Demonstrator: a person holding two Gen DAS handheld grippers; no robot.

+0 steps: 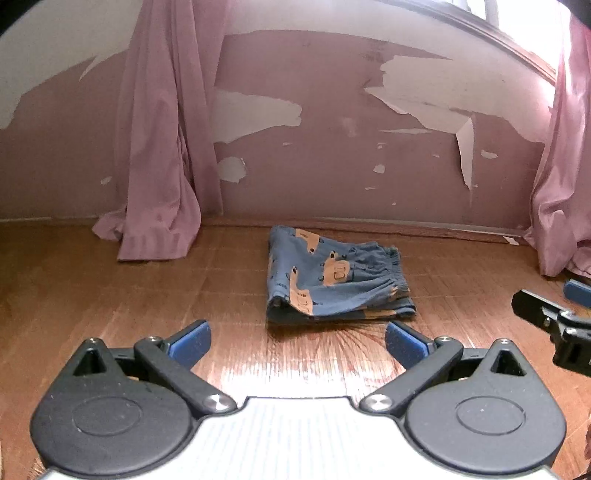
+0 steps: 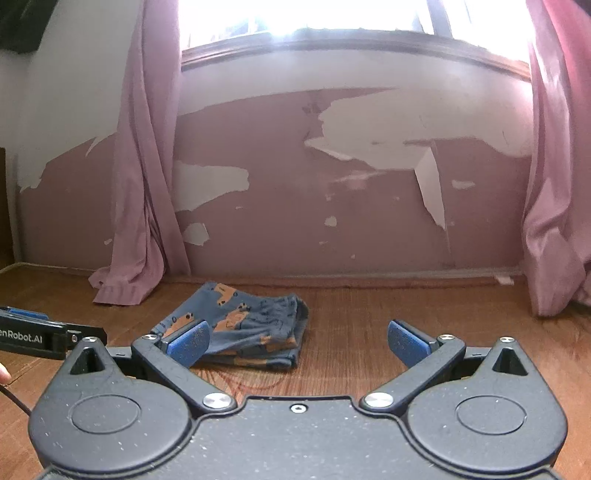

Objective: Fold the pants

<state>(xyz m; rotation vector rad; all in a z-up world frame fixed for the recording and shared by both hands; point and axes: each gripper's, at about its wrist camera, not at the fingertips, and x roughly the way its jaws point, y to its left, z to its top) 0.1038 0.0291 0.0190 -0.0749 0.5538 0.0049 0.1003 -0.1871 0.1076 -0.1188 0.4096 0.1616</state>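
Note:
The pants (image 1: 332, 280) are blue with orange vehicle prints and lie folded into a compact rectangle on the wooden floor (image 1: 110, 295), close to the wall. My left gripper (image 1: 297, 343) is open, held back from the near edge of the bundle with nothing between its blue pads. The same pants (image 2: 251, 325) show left of centre in the right wrist view. There my right gripper (image 2: 299, 341) is open and empty, its left pad (image 2: 188, 343) overlapping the near left corner of the bundle. The right gripper (image 1: 554, 317) also appears at the right edge of the left wrist view.
Pink curtains (image 1: 162, 147) hang to the floor at left and right (image 2: 554, 184). A pink wall with peeling paint (image 1: 351, 129) stands just behind the pants, under a bright window (image 2: 295, 18). The left gripper's body (image 2: 37, 332) shows at far left in the right wrist view.

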